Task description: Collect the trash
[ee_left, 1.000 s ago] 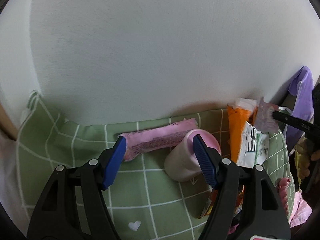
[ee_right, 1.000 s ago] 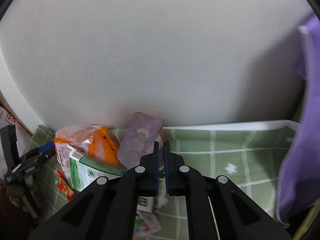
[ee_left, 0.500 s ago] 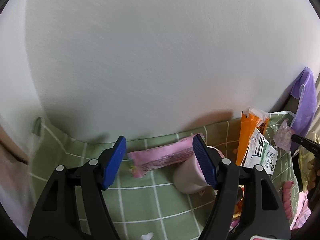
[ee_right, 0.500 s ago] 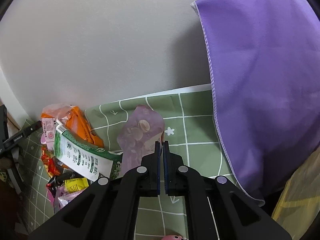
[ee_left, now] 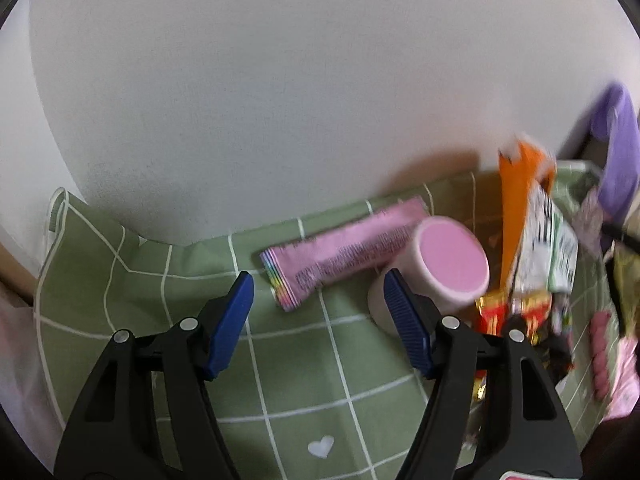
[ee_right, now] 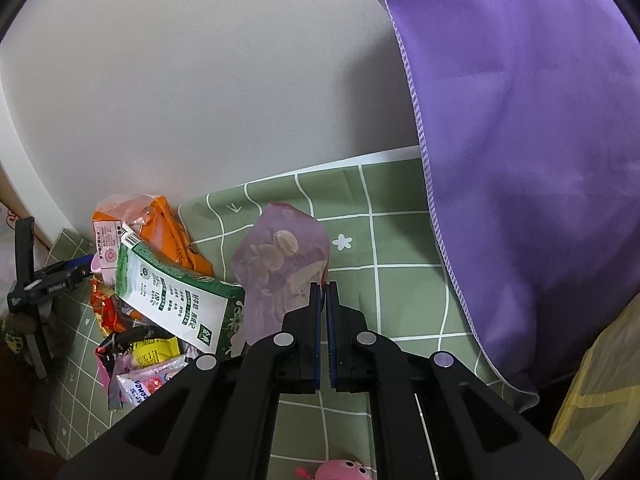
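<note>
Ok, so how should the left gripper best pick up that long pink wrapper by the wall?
Probably pinch the pink wrapper across its narrow width near the striped end, the left gripper coming from above. It lies flat on the green cloth, and its far end sits close by the pink-topped cup.

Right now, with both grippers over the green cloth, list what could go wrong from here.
1. The right gripper pinches only the edge of the purple wrapper; such a thin grip may slip when carried.
2. The left gripper hangs open near the pink-topped cup lying on its side; a nudge could roll it.
3. The green-and-white carton rests on loose wrappers and may shift.
</note>
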